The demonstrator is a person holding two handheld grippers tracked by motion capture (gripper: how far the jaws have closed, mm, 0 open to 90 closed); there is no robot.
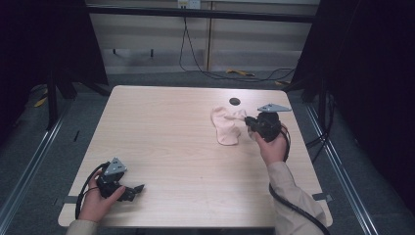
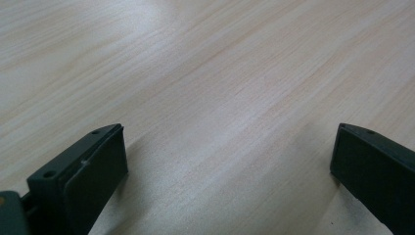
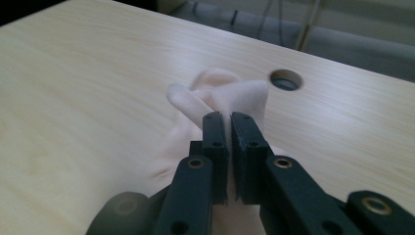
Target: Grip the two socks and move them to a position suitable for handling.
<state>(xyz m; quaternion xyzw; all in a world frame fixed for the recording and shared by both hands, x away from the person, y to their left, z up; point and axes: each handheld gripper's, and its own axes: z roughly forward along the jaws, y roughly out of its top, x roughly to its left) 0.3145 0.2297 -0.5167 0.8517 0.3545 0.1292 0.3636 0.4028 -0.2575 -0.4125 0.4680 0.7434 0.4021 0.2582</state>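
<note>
A pale pink sock (image 1: 227, 126) lies crumpled on the right half of the wooden table (image 1: 171, 147). My right gripper (image 1: 247, 120) is shut on the sock's right edge and pulls a fold of it up off the wood. In the right gripper view the pink sock (image 3: 230, 95) bunches up past the right gripper (image 3: 229, 122), whose jaws are pressed together on the cloth. My left gripper (image 1: 139, 188) rests near the table's front left corner, far from the sock. The left gripper (image 2: 227, 152) stands open over bare wood.
A round cable hole (image 1: 235, 101) sits in the table just behind the sock, and the cable hole (image 3: 286, 79) appears close beyond the cloth. Black cables (image 1: 205, 68) run over the floor behind the table. Dark frame posts stand on both sides.
</note>
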